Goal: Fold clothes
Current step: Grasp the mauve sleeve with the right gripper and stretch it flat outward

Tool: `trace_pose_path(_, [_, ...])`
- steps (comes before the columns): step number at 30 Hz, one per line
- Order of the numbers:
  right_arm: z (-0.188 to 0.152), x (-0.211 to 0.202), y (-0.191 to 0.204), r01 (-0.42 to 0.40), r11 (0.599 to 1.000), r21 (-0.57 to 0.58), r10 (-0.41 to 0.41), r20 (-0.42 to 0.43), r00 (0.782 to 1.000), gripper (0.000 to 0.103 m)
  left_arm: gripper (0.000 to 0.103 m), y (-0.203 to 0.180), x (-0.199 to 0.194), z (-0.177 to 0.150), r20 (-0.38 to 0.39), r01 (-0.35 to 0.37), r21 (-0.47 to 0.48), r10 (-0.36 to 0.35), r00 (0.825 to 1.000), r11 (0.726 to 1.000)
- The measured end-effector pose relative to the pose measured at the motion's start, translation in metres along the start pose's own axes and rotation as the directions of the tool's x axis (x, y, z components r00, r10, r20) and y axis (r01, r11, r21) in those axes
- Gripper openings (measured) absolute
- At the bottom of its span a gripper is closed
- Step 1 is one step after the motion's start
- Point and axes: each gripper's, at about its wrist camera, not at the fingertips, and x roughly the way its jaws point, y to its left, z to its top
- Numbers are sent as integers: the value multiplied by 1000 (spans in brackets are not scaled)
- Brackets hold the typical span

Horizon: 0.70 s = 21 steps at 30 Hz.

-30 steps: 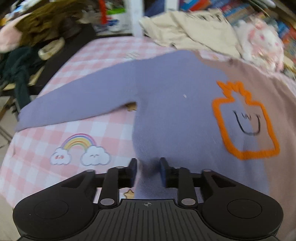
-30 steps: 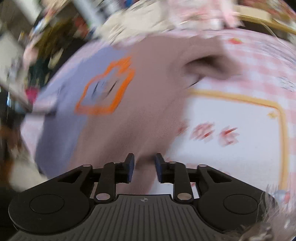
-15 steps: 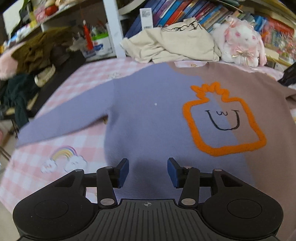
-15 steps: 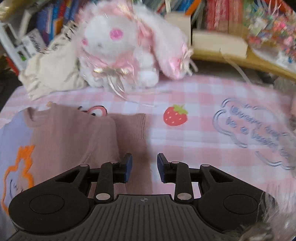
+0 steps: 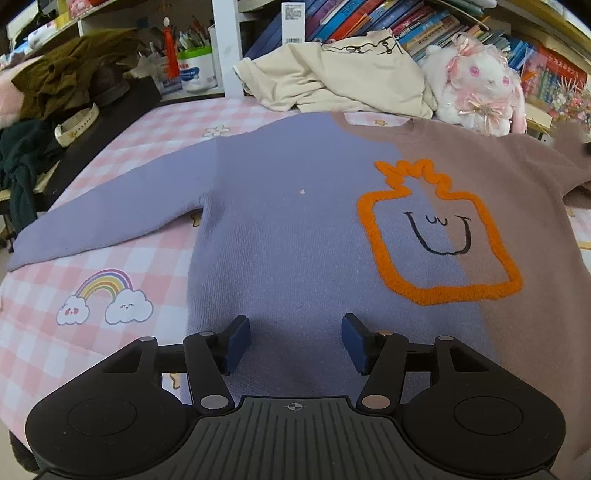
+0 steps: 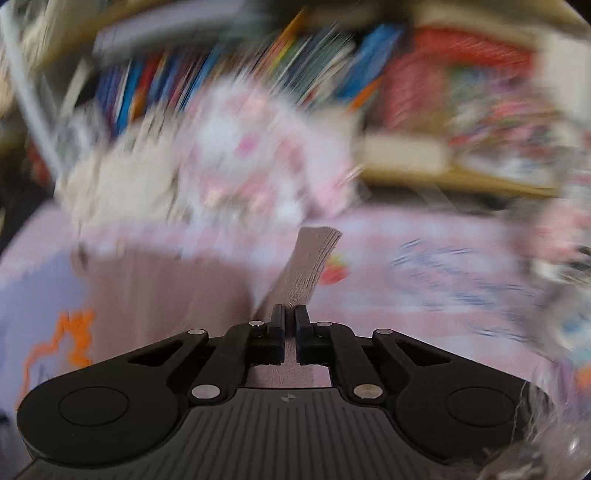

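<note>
Across the pink checked counter (image 5: 147, 266) a knit sweater (image 5: 295, 236) lies spread flat, lilac on one half and dusty brown on the other, with an orange fuzzy outline around a drawn smile. Above its hem, the left hand-held gripper (image 5: 295, 343) has just been opening, nothing between its jaws. The right hand-held gripper (image 6: 290, 318) has just clamped the brown sleeve's cuff (image 6: 310, 258).

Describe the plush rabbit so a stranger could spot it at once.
Start at the pink checked tablecloth under the two-tone sweater. Behind the sweater's brown shoulder, against the bookshelf, sits the plush rabbit. It alone is white and fluffy with pink bows, beside a crumpled cream garment.
</note>
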Motion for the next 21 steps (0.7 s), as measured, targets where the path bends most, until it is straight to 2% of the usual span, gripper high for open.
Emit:
trace_pose_path(2, [-7,-36,-18,67,995,75,-74,84,994,5,56,0,0,1,-4,-3,-4,3,1000,1000])
trace_pose_path(4, [-19,-66,-36,130,978,165,-154,138,978,5,56,0,1,2,-5,-1,-13,1,1000,1000])
trace_pose_path(5, [-26,-76,-44,151,967,205,-183,146,972,1,57,1,1,2,-5,-1,-16,1,1000,1000])
trace_pose_path(7, [-48,-87,-61,232,940,250,-270,132,954,2,57,0,1,1,-3,-2,-15,2,1000,1000])
trace_pose_path(9, [-70,-79,-79,260,924,282,-282,38,959,1,57,1,1,1,-2,-2,-17,2,1000,1000])
trace_pose_path(11, [-87,-67,-96,251,913,323,-245,-60,968,2,58,0,1,2,-8,-1,-11,1,1000,1000])
trace_pose_path(15, [-91,-63,-92,179,934,308,-163,-78,984,6,60,2,-3,5,-13,-13,-19,13,1000,1000])
trace_pose_path(16, [-90,-60,-85,139,945,297,-121,-80,989,10,62,4,-5,5,-3,-25,-27,24,1000,999])
trace_pose_path(19, [-92,-48,-51,14,975,222,12,-118,993,35,63,10,-9,8,19,-54,-54,55,998,997])
trace_pose_path(21, [-101,-38,-22,-65,983,169,93,-161,983,36,63,16,-10,10,26,-78,-70,80,996,994])
